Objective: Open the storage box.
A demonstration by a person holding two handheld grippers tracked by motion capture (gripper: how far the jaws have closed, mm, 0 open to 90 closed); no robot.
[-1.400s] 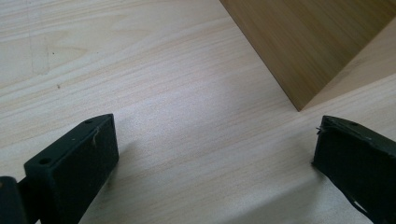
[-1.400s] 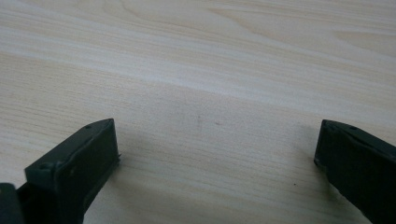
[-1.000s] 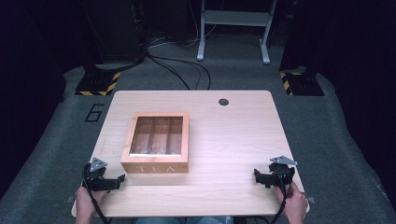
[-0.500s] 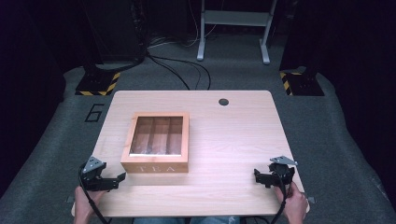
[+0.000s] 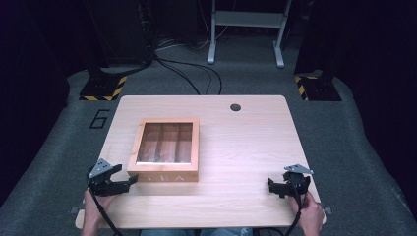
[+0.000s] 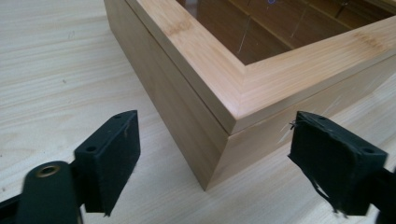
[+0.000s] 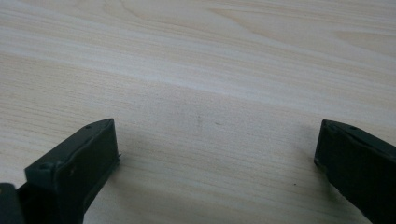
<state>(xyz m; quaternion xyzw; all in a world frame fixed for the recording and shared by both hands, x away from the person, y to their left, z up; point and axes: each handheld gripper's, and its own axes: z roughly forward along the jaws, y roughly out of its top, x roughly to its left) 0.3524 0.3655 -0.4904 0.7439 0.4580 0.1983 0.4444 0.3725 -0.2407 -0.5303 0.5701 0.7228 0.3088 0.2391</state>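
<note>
I've got the left gripper (image 5: 129, 181) at the near left corner of the tea box (image 5: 166, 150), which sits left of centre on the table (image 5: 246, 147); its jaws have just been closing but stand apart, the corner between them, pads clear. My worry: they pinch the mitred corner, slide off, and shove the box askew. The right gripper (image 5: 271, 186) idles, jaws wide over bare wood

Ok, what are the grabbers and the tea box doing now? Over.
Left gripper open, jaws just closing in, astride the near left corner of the lidded wooden tea box, not touching. Right gripper open over bare table. Nothing in the way.
</note>
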